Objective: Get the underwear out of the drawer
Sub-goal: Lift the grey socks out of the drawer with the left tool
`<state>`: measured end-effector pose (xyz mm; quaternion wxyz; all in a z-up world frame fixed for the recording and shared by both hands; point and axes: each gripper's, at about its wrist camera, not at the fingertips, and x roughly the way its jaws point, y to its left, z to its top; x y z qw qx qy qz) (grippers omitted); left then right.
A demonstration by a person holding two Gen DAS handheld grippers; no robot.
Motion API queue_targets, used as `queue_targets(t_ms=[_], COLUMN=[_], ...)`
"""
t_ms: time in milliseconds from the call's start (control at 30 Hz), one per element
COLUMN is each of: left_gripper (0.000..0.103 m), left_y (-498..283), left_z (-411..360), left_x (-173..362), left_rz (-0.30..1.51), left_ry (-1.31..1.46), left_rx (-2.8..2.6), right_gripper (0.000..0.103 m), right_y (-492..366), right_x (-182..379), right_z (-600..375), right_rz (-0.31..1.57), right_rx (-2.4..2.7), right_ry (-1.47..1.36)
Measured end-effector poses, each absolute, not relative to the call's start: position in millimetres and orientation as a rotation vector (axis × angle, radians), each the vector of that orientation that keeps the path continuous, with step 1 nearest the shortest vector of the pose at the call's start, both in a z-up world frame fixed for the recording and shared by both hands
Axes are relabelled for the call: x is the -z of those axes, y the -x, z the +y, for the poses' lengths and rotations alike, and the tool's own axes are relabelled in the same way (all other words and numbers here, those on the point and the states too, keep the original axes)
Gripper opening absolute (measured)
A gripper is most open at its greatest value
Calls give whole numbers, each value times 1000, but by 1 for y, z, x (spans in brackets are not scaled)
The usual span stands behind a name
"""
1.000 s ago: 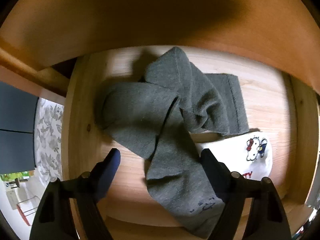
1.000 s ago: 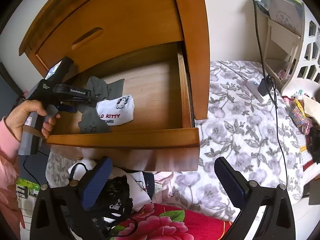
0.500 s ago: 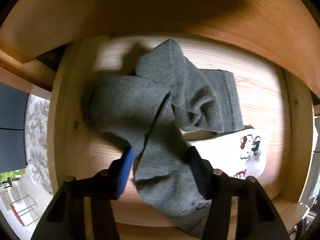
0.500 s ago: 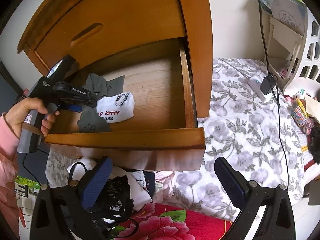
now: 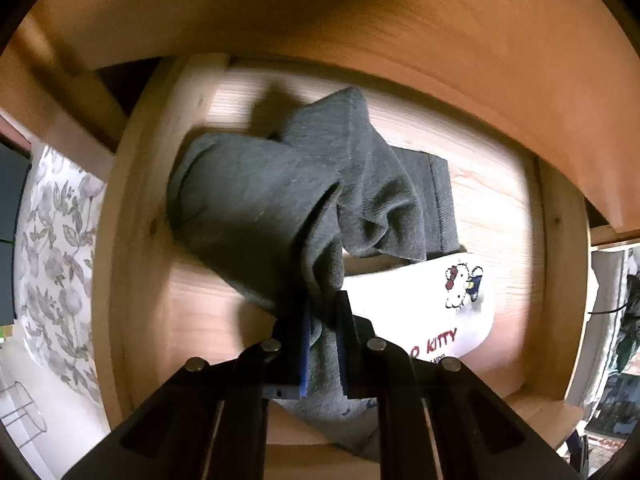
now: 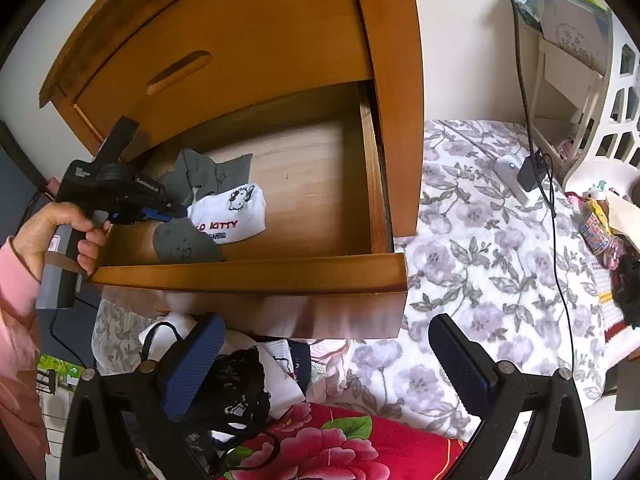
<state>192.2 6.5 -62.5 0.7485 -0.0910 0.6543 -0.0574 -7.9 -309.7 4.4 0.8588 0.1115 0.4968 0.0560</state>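
My left gripper (image 5: 322, 332) reaches down into the open wooden drawer (image 6: 248, 276); its jaws have just been closing and now pinch a fold of the grey underwear (image 5: 256, 208) between the pads. The grey garment lies crumpled on the drawer floor toward the left side, one end draped over the white printed underwear (image 5: 432, 320) just beside it. From the right wrist view, my left hand (image 6: 60, 228) grips the tool's handle at the drawer's left front corner. My right gripper (image 6: 324, 364) hangs with its jaws wide apart and nothing between them, above the clothes pile (image 6: 240, 384) on the floral bedspread (image 6: 480, 264).
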Motion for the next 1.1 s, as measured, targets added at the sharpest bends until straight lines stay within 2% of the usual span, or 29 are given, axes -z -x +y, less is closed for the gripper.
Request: queue_targets(t_ms=[467, 667, 1100], left_gripper=[10, 9, 9], left_y=[-156, -129, -96], left_z=[46, 66, 65], left_x=[32, -12, -71], left_rz=[1286, 1151, 887], left_ry=[293, 340, 323], left_rx=[169, 217, 310], right_gripper=[103, 103, 103], right_y=[14, 16, 21], right_x=[-12, -13, -20], right_z=[-301, -298, -297], right_rz=[1040, 1044, 1033], right_rx=[-127, -132, -129], right_ry=[-214, -214, -214])
